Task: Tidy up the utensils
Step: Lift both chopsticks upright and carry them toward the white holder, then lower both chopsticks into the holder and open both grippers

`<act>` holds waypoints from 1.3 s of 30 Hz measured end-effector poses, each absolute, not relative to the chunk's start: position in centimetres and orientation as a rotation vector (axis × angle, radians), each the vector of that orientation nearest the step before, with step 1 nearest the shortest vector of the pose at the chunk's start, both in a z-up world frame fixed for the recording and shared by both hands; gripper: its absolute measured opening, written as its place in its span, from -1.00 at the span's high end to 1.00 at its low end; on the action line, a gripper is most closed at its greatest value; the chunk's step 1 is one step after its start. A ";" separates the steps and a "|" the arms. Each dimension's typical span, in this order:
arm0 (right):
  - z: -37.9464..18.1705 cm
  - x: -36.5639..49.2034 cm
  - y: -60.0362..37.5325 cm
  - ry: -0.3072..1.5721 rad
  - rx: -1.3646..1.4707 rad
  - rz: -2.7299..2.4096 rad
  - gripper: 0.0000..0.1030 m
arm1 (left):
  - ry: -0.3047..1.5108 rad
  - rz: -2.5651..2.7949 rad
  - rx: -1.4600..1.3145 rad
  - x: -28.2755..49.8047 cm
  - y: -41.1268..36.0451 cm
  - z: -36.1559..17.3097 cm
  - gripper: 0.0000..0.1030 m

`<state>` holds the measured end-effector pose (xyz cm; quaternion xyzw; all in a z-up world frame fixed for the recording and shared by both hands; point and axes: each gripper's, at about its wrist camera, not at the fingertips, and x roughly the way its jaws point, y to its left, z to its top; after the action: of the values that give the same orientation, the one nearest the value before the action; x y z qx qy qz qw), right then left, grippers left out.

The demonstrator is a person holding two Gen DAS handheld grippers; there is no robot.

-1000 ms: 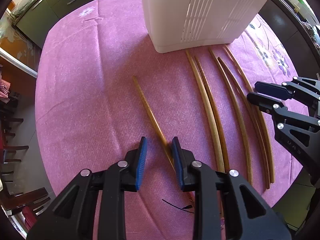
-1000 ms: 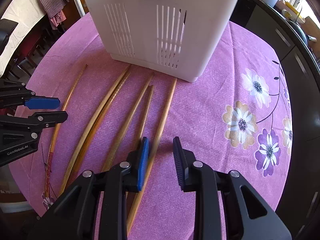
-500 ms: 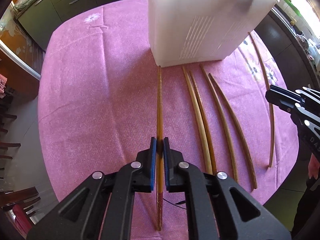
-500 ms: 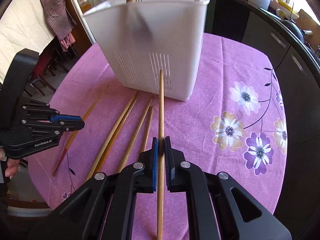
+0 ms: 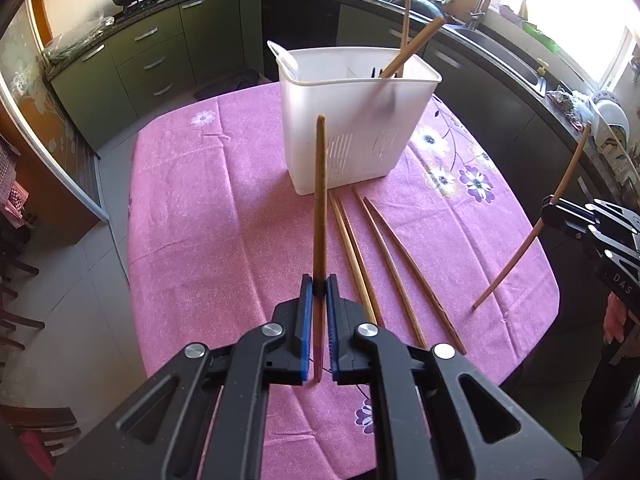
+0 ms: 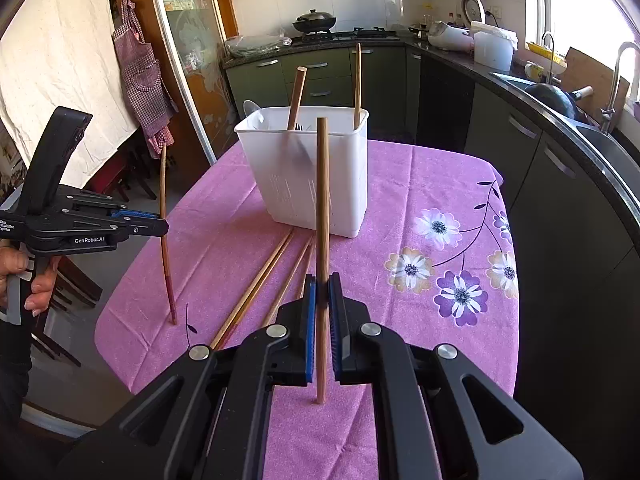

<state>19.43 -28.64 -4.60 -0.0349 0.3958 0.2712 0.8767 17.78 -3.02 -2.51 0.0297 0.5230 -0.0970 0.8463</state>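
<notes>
Both pairs of jaws are clenching a chopstick each; the left gripper [image 5: 316, 286] is pinching a dark chopstick [image 5: 320, 200] low on its length, and the right gripper [image 6: 322, 286] is pinching a paler chopstick [image 6: 322, 200] the same way, both sticks standing nearly upright above the pink surface [image 5: 208, 208]. A white basket [image 5: 352, 120] is sitting toward the far edge of the surface, already holding a few sticks, while four loose chopsticks [image 5: 384, 252] are lying in front of it. Risk, as I judge it: each grip is narrow and low, so a stick may be pivoting or slipping as it travels; a tip may catch the basket's rim and tip it; the two grippers may collide over the opening. Both grippers are being held level, near the front edge, pointing toward the basket, left and right well apart.
</notes>
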 end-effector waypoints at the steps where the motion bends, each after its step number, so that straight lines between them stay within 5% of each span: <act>1: -4.5 19.0 -28.8 0.822 -0.073 0.568 0.86 | 1.094 -0.205 0.073 17.4 -3.5 -2.4 0.87; 21: -1.4 18.8 -29.3 0.761 -0.037 0.606 0.86 | 1.038 -0.239 0.098 17.0 -5.1 1.0 0.87; 39: 12.3 27.4 -28.8 0.506 0.066 0.605 0.86 | 0.765 -0.211 0.083 24.5 -6.3 15.4 0.87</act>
<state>27.42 -28.75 12.35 0.0319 0.2464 0.2946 0.9227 24.50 -6.25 15.36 0.0402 0.3722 -0.1028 0.9216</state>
